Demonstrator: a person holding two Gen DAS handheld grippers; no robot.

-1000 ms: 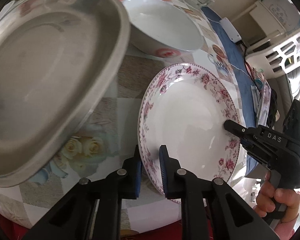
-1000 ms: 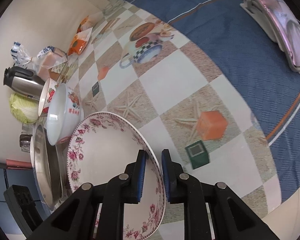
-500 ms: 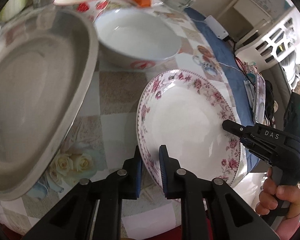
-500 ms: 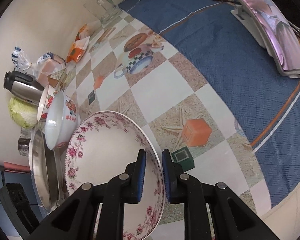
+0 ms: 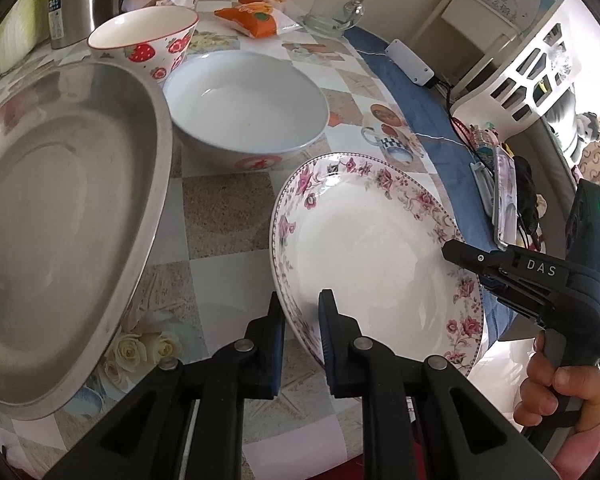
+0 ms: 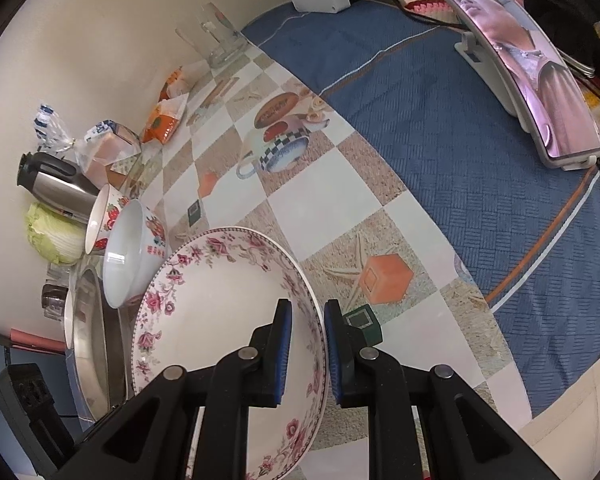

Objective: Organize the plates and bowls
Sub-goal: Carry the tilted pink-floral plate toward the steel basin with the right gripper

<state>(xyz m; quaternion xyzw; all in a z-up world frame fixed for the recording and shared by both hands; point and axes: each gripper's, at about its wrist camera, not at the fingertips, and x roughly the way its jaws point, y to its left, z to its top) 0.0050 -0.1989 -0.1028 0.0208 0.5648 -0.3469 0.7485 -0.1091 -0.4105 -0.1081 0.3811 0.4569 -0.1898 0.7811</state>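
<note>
1. Checked tablecloth (image 5: 220, 216) under us, blue cloth (image 6: 440, 140) off to the far side.
2. We've got the floral plate (image 5: 372, 248) pinched on both sides and tilted above the cloth.
3. Our left gripper (image 5: 300, 320) is clamped on its near rim, one pad under, one on top.
4. Our right gripper (image 6: 304, 328) grips the opposite rim.
5. Beyond the left fingers sits the white bowl (image 5: 248, 108), the strawberry bowl (image 5: 144, 40) behind it.
6. Left of them, the steel tray (image 5: 60, 216).
</note>
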